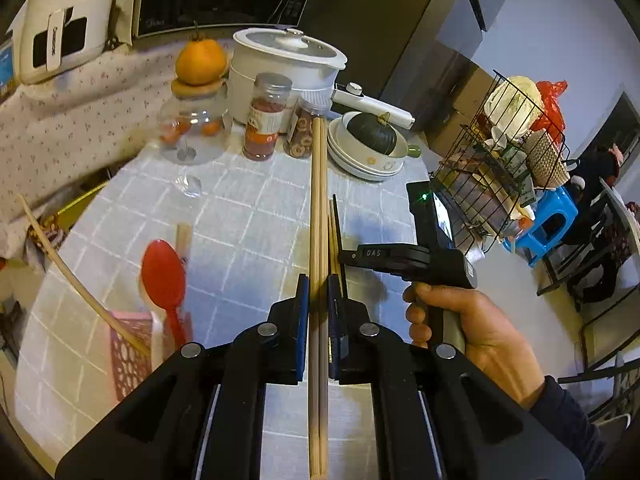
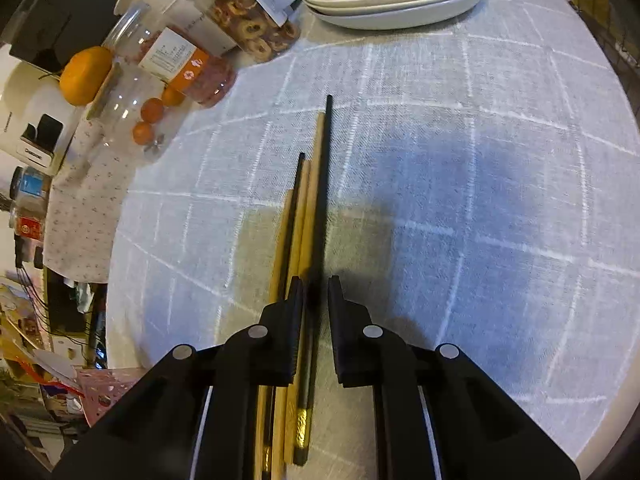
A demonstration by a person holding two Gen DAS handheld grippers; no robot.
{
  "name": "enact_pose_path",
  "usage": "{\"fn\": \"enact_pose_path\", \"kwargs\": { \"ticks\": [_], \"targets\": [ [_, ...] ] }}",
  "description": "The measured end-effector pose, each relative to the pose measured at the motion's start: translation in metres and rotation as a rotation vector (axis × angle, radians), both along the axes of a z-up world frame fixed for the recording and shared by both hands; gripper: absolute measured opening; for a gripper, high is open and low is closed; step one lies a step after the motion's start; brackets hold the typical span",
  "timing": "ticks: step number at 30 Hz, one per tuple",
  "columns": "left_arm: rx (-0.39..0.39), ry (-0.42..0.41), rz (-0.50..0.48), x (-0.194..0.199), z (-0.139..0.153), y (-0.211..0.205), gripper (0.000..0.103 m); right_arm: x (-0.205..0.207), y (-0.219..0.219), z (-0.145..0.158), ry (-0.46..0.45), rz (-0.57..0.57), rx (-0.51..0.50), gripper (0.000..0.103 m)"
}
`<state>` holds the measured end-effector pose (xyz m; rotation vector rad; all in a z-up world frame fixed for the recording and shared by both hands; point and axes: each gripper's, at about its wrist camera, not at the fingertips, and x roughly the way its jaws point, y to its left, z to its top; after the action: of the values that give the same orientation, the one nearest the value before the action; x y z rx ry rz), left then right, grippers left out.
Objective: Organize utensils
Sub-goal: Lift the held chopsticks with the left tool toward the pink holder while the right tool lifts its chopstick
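Observation:
My left gripper (image 1: 318, 294) is shut on a pair of light wooden chopsticks (image 1: 319, 200) and holds them above the checked tablecloth, pointing toward the jars. My right gripper (image 2: 314, 294) is partly open, its fingers straddling a black chopstick (image 2: 325, 184) that lies on the table among several wooden and black chopsticks (image 2: 298, 220). It also shows in the left wrist view (image 1: 340, 258), low over the same bundle (image 1: 333, 236). A red spoon (image 1: 165, 276) and a wooden utensil stand in a pink basket (image 1: 128, 344) at the left.
Two snack jars (image 1: 267, 118), a glass jar with an orange on its lid (image 1: 192, 124), a white pot (image 1: 288, 60) and stacked plates holding a squash (image 1: 366, 148) line the table's far side. A wire rack (image 1: 496, 168) stands off the right edge.

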<state>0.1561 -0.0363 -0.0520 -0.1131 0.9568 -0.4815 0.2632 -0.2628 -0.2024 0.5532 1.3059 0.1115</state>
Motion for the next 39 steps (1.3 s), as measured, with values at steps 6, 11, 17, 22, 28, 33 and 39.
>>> {"fn": "enact_pose_path", "kwargs": {
  "ticks": [6,11,17,22,28,33,39],
  "targets": [
    [-0.005,0.0,-0.001,0.0,0.001,0.001,0.008,-0.001,0.013,0.012,0.004,0.057,-0.067,0.007],
    [0.001,-0.031,-0.013,-0.005,0.008,0.003,0.008,-0.007,0.002,0.034,-0.036,0.04,-0.079,0.007],
    [-0.008,-0.053,0.004,-0.006,0.015,0.011,0.008,-0.014,0.005,0.069,-0.136,0.036,-0.083,0.007],
    [-0.017,-0.128,0.018,-0.011,0.035,0.027,0.008,-0.019,0.026,0.115,-0.294,0.057,-0.067,0.007],
    [0.061,-0.314,0.139,-0.016,0.058,0.069,0.008,-0.027,0.051,0.136,-0.357,0.101,-0.044,0.007],
    [0.069,-0.376,0.212,-0.019,0.049,0.092,0.008,-0.039,0.074,0.146,-0.411,0.112,-0.004,0.007],
    [0.06,-0.472,0.265,-0.023,0.03,0.094,0.009,-0.058,0.112,0.176,-0.585,0.127,0.044,0.007]
  ]
}}
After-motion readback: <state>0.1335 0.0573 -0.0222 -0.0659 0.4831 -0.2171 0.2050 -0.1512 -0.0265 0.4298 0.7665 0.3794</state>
